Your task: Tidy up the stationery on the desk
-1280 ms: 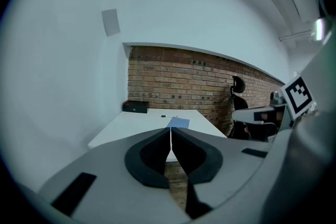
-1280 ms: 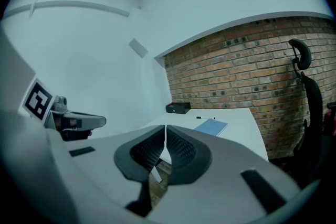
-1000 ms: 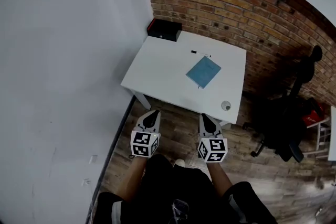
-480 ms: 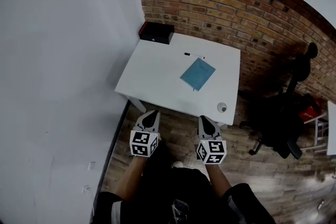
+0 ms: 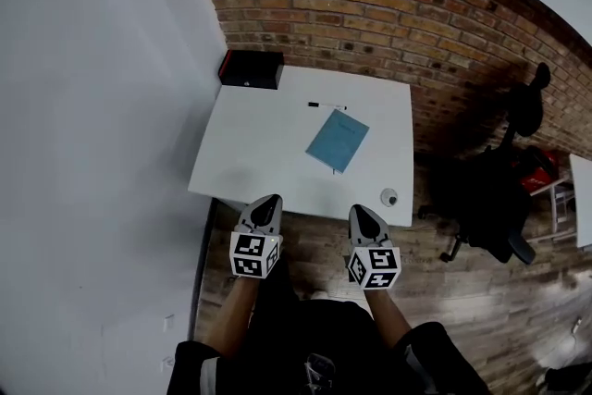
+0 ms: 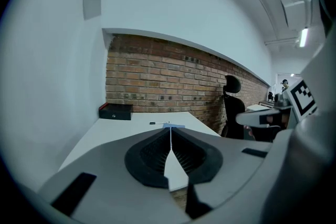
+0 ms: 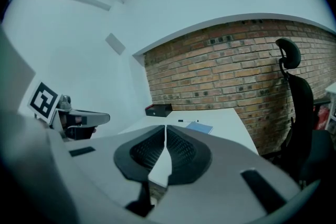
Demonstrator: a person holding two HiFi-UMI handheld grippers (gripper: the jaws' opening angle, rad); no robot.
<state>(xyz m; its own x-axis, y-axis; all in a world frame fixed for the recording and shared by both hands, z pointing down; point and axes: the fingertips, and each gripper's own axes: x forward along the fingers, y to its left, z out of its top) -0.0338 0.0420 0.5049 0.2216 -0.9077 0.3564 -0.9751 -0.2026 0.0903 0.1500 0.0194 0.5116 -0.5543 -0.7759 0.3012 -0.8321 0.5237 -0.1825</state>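
- My left hand-held gripper (image 5: 269, 199) is closed, its two jaws pressed tip to tip with nothing between them.
- My right hand-held gripper (image 5: 357, 209) is closed the same way and is also empty. It sits beside the left one with a gap between the two.
- Both point slightly down at the near edge of the white surface (image 5: 259, 153), and the wooden floor (image 5: 314, 247) is below them.
- A blue notebook (image 5: 338, 141) lies flat on the right half of the surface, turned at an angle, well ahead of my right hand-held gripper.
- A black pen (image 5: 326, 106) lies just beyond the notebook's far corner. I cannot tell whether the two touch.
- A small round thing (image 5: 389, 197) sits near the surface's front right corner, just right of my right hand-held gripper's line. It is too small to make out.
- A black box (image 5: 251, 67) stands at the far left corner, against the brick wall (image 5: 370, 5).
- A black office chair (image 5: 490, 194) stands on the floor to the right of the surface.
- A white wall (image 5: 102, 153) runs along the left side.
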